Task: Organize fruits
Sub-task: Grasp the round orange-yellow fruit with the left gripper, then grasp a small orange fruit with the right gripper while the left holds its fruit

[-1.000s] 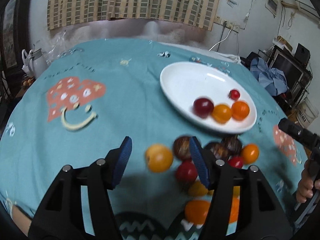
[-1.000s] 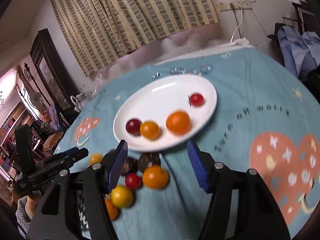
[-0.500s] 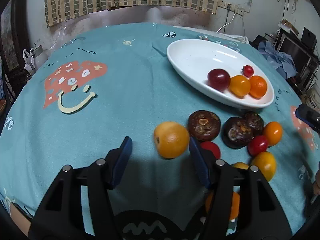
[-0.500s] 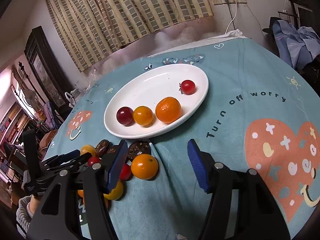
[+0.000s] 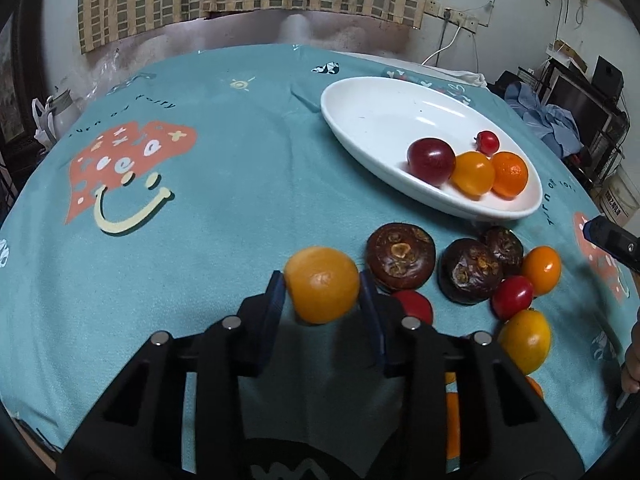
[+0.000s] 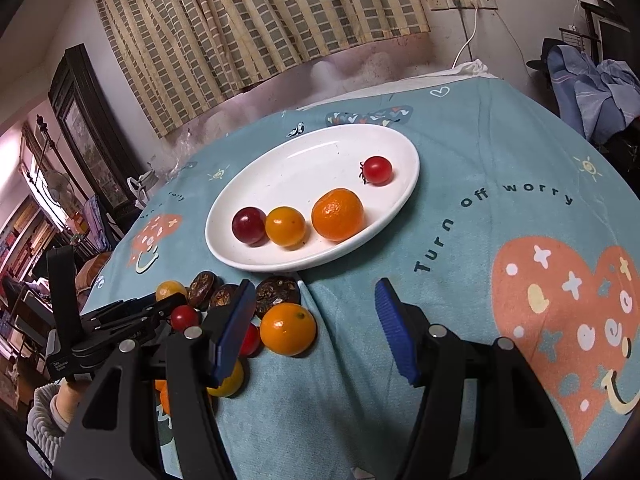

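Observation:
My left gripper is closing its jaws on a round yellow-orange fruit that sits on the teal cloth, and both blue pads touch its sides. Right of it lie dark brown water chestnuts, red cherry tomatoes and more orange and yellow fruits. The white oval plate beyond holds a dark red fruit, a yellow tomato, a mandarin and a small red tomato. My right gripper stands open above the cloth, with an orange just inside its left finger.
The round table's teal cloth carries smiley and heart prints. A hand in a grey sleeve holds the left gripper at the table's near edge. Curtains, wall sockets with a cable and cluttered furniture surround the table.
The left gripper came down and forward over the yellow-orange fruit, then closed from wide open onto it. The right gripper stayed open and nearly still.

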A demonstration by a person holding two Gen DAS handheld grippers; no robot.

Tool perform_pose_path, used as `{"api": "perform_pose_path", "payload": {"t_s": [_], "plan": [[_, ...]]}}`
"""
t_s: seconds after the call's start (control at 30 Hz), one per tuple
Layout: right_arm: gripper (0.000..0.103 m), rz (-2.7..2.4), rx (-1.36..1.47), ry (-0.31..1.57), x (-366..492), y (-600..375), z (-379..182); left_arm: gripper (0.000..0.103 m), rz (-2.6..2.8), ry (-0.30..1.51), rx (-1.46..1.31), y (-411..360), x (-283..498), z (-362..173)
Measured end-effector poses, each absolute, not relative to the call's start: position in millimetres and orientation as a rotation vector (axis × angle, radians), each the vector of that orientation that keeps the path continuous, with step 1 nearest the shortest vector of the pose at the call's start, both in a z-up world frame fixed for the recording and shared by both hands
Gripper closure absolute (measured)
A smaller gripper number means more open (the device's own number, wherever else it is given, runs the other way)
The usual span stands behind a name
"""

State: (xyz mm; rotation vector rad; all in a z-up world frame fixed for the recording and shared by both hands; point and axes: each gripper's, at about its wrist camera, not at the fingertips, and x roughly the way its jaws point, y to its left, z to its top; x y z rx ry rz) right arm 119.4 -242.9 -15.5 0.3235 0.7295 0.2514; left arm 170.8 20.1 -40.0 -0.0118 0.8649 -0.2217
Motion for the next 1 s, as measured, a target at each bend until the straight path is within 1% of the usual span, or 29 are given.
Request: {"api": "perform_pose_path", "payload": {"t_s": [0.2,0.3,0.43,0.47,0.53,0.63,1.0], "plan": [[0.041,0.270,0.291,0.765,121,-236,-20,0.066,-0.154,0.834,-0.010,33,165,-31],[0.041,0.287,0.243,0.787,121,-226,-24,0.066,-0.119,0.805,-0.065,50,163,-23],[0.041,0.285,0.172,0.828,123,-212,-36,0.066,-0.127,0.812,-0.074,50,164,-24],[0.042,0.282,0.167,0.832,123,-211,-38,0.066,-0.131,0.812,-0.070,48,164,-23],[0.050,0.282,0.167,0.844,125,-210,-40,0.066,-0.141,0.807,-0.065,45,162,-22],[0.058,0.298,0.155,0.844,125,-205,-41,0.066,-0.151,0.801,-0.066,44,159,-20],[0.064,0.317,0.158,0.876,131,-198,-48,0.066,-0.186,0.858,-0.027,29,162,-33]]}}
